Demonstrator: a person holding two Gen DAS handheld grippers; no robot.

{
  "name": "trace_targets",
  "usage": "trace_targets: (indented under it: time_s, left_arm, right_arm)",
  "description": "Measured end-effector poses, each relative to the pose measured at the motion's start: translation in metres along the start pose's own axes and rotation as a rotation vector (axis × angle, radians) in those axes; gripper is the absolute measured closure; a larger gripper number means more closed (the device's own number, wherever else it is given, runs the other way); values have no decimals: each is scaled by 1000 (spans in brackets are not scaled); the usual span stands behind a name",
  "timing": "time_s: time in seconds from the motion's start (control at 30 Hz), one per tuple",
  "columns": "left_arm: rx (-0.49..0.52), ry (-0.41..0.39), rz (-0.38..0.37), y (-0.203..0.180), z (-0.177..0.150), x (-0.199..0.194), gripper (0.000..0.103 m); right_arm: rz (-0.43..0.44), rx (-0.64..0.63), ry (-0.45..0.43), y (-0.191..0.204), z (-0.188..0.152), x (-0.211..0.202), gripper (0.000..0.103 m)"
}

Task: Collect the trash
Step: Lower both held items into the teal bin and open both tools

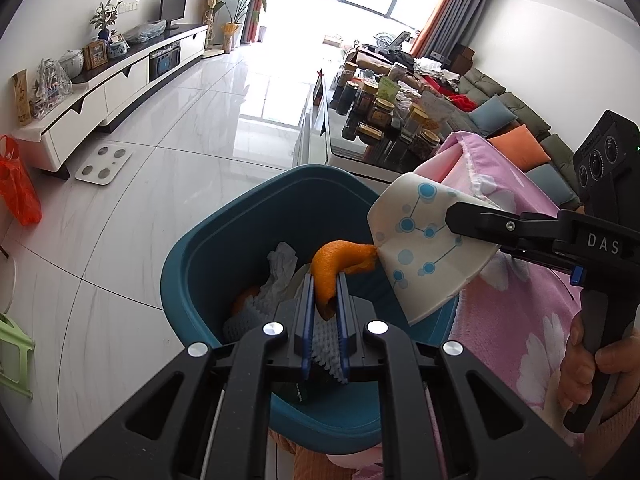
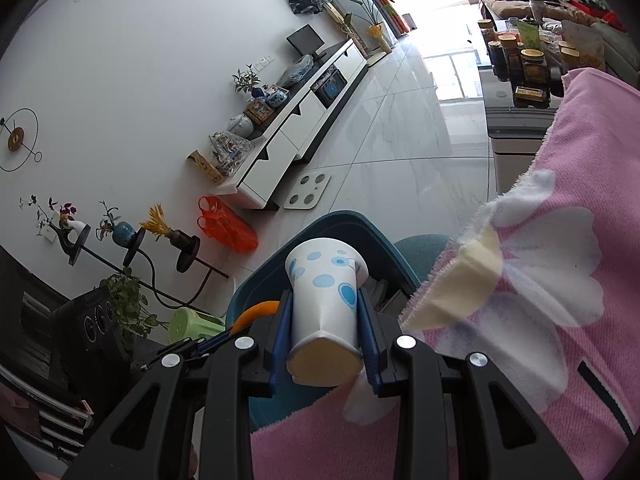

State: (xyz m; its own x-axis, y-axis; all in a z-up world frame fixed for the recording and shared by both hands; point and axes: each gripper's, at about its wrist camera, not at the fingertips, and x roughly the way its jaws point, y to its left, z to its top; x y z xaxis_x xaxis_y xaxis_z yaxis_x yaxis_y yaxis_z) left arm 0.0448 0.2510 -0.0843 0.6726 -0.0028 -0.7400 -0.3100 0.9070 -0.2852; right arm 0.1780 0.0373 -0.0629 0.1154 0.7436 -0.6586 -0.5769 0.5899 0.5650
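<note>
On the far left of my left wrist view an orange plastic bag (image 1: 18, 184) slumps on the pale tile floor (image 1: 160, 184), and past it a white bathroom scale (image 1: 104, 165) lies flat just in front of the long white TV cabinet (image 1: 108, 88). Moving toward the middle, the teal trash bin (image 1: 192, 280) sits on the floor directly under my left gripper (image 1: 325, 300). Its tongs are drawn close together and clamped on a curl of orange peel (image 1: 340, 262), which hangs over the bin's open mouth — crumpled white tissue (image 1: 280, 268) and more scraps already lie inside.

Just right of the peel, the paper cup (image 1: 424, 240), white with blue dots, is held tilted over the bin's right rim, its open mouth almost touching the peel. My right gripper (image 2: 324, 336) has it: in the right wrist view the tongs are squeezed on the cup's sides, denting the base flat, with the cup's mouth pointing away toward the bin (image 2: 348, 224). From the left view I see a hand (image 1: 592, 376) wrapped around that gripper's handle.

Farthest right, a pink floral cloth (image 1: 520, 300) drapes down beside the bin, touching its edge. Behind it stands a glass-topped coffee table (image 1: 348, 152) crowded with jars, and a grey sofa (image 1: 520, 116) with blue and orange cushions.
</note>
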Motion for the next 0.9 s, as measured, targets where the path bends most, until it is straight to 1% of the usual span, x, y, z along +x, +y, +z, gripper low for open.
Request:
trace_targets:
  time_s: [0.23, 0.37, 0.43, 0.5, 0.53, 0.57, 0.63, 0.67, 0.73, 0.8, 0.83, 0.9]
  left_arm:
    - [-12, 18, -4, 7, -2, 9, 91]
    - [-17, 35, -8, 9, -2, 16, 86]
    - [-20, 44, -21, 10, -2, 21, 85]
    - [-21, 53, -34, 10, -2, 26, 78]
    - [-17, 57, -38, 10, -2, 28, 70]
    - [-16, 57, -36, 11, -4, 29, 66]
    - [-12, 54, -36, 10, -5, 29, 65]
    - [-12, 49, -38, 9, -6, 28, 63]
    - [-7, 28, -33, 7, -7, 23, 60]
    - [11, -4, -28, 5, -9, 13, 51]
    - [20, -22, -28, 3, -9, 8, 44]
    - [40, -61, -30, -1, -11, -4, 30]
  right_arm:
    - [-7, -6, 4, 5, 1, 4, 70]
    - [-6, -11, 3, 7, 0, 5, 68]
    - [-3, -11, 1, 7, -1, 5, 68]
    - [-1, -12, 1, 5, -1, 4, 66]
    - [2, -12, 0, 4, -2, 3, 65]
    - [5, -13, -1, 4, -3, 1, 62]
    - [11, -16, -7, 5, -4, -2, 57]
    - [13, -20, -11, 6, -5, -5, 54]
    - [7, -32, -22, 7, -6, -10, 53]
    - [9, -36, -35, 7, -9, -16, 49]
    - [13, -35, -43, 6, -11, -20, 47]
    - [15, -41, -70, 6, -16, -30, 39]
